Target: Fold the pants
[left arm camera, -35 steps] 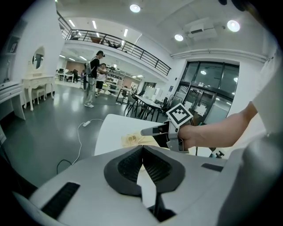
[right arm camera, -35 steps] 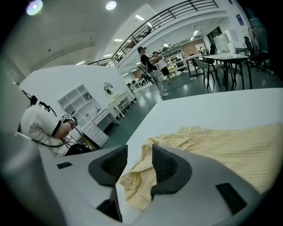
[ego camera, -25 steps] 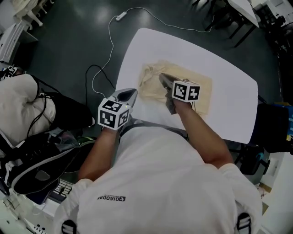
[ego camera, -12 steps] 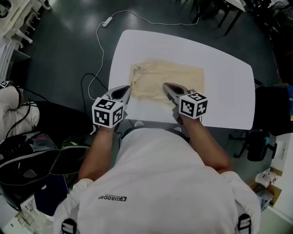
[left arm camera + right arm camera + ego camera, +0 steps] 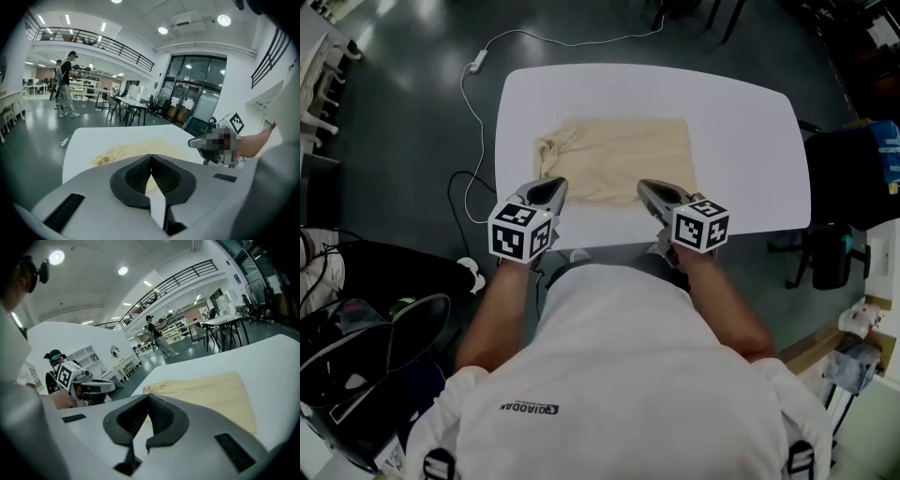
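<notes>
handling: pale beige cloth pants [image 5: 619, 159] look soft, light and limp; they should sag and drape when lifted, are not fragile, and may slide a little on the smooth top
where to grip: best guess is to pinch the two corners of one short end, one gripper per corner, catching every layer so the stack lifts together; the straight right end looks easier than the bunched left end
pants look: flat, roughly rectangular slab, seemingly folded at least once; right edge straight and clean, left end crumpled into a small rolled lump with wrinkles; plain colour, no print visible
pants location: lying on the white rounded table [image 5: 741, 141], left of centre, long side across the person's view, near edge just ahead of both gripper tips, clear of all table edges
left gripper [image 5: 551, 185]: jaws together, nothing between them; held at the table's near edge, by the pants' near left corner, apart from the cloth as far as can be told
right gripper [image 5: 645, 186]: jaws closed tight, empty; at the near edge, by the pants' near right part, contact with the cloth not evident
task state: looks finished or close to it, no cloth in either claw
other: white cable [image 5: 478, 66] on the dark floor beyond the table's left corner
</notes>
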{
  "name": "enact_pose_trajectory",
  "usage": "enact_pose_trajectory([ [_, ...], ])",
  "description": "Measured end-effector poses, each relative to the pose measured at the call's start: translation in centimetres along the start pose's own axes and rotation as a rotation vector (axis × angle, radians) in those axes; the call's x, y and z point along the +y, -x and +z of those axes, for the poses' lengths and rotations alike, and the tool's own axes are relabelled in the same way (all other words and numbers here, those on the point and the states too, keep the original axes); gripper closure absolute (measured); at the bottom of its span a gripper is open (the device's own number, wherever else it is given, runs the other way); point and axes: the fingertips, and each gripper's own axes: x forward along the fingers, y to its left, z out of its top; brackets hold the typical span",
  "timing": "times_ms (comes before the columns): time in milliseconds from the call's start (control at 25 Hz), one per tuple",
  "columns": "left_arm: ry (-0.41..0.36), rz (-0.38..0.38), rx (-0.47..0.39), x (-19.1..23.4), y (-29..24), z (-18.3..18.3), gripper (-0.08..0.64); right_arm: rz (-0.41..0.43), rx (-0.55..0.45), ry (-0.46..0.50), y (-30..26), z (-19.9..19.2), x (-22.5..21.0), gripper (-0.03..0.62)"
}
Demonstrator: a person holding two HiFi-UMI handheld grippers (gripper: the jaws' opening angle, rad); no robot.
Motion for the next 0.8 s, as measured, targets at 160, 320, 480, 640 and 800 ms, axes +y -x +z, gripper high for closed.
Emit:
enact_pose_trajectory([
  [160, -0.026, -0.038, 0.024, -4.0, -2.3, 0.1, 0.532, -0.048, 0.001, 0.002, 3.5, -0.9, -3.1, 0.572],
  [320, -0.034, -0.048, 0.034, -5.1, -4.0, 0.4, 0.532, -0.085, 0.005, -0.023, 4.5, -1.2, -6.2, 0.572],
  [480, -0.025, -0.030, 0.042, -6.5, -4.5, 0.4, 0.532, -0.094, 0.005, -0.031, 6.1, -0.9, -8.3, 0.572],
  [640, -0.027, -0.012, 0.054, -7.9, -5.8, 0.4, 0.532, -0.103, 0.005, -0.036, 7.3, -0.7, -10.8, 0.572],
  [800, -0.013, -0.003, 0.059, -8.8, -7.7, 1.2, 0.532, -0.121, 0.030, -0.022, 7.7, -0.4, -13.6, 0.572],
])
